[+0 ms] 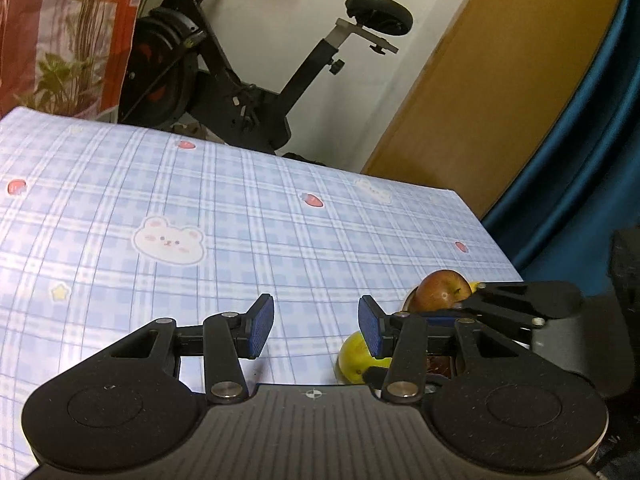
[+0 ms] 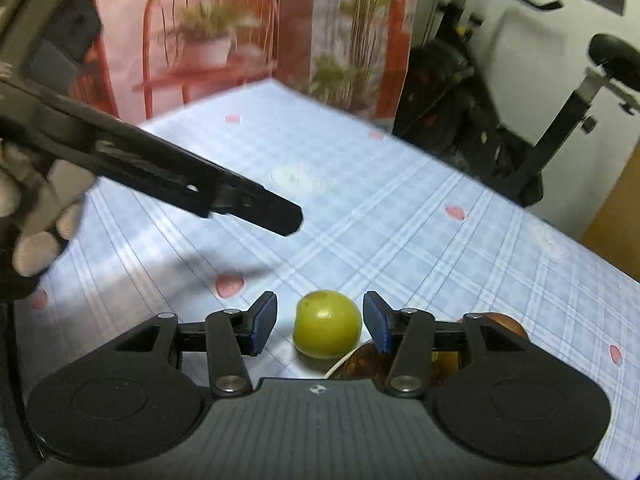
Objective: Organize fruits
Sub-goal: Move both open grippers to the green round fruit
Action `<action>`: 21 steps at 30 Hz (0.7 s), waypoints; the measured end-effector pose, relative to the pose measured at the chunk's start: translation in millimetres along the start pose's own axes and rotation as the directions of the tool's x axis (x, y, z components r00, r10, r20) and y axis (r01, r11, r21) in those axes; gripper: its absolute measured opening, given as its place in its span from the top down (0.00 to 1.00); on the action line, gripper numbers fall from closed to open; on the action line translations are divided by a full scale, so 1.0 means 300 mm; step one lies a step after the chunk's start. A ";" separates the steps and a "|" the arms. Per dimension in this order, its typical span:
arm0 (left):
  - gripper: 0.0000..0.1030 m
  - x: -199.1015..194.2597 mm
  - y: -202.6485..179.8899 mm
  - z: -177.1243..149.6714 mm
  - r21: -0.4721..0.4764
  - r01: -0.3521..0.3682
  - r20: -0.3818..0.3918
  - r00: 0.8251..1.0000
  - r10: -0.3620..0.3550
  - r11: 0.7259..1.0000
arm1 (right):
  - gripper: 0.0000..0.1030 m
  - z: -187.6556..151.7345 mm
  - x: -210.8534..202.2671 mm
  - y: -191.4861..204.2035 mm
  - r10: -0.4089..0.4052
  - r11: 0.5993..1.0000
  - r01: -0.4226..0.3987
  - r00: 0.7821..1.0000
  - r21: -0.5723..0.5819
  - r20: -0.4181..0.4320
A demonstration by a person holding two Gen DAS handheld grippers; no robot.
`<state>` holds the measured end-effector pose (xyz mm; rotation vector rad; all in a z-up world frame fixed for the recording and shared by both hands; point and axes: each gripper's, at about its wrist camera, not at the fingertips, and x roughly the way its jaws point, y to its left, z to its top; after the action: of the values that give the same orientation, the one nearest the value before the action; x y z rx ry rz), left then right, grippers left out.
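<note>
A green round fruit (image 2: 327,324) lies on the blue checked tablecloth (image 2: 400,220). In the right wrist view it sits between the fingers of my right gripper (image 2: 320,326), which stands open with a thin gap on each side. A white bowl (image 2: 338,365) just right of the fruit holds a red-brown apple (image 1: 440,292). My left gripper (image 1: 316,326) is open over bare cloth with nothing between its pads. The green fruit (image 1: 354,360) shows partly behind its right finger. A person's gloved hand (image 2: 40,216) holds the left gripper (image 2: 286,220) at the upper left of the right wrist view.
An exercise bike (image 1: 240,92) stands beyond the table's far edge. A wooden door (image 1: 500,100) and a blue curtain (image 1: 580,180) are off the right side. A printed red backdrop with plants (image 2: 240,32) hangs behind the table.
</note>
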<state>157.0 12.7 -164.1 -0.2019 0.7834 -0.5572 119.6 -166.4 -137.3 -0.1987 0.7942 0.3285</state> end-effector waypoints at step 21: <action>0.52 0.036 -0.017 -0.078 0.045 0.117 -0.080 0.990 -0.114 0.992 | 0.41 -0.020 0.005 0.100 0.017 0.999 -0.020 0.998 -0.044 -0.062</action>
<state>144.3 3.2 -185.2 -0.1820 0.8354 -0.6965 105.8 -140.0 -144.1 -0.2446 0.8509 0.3595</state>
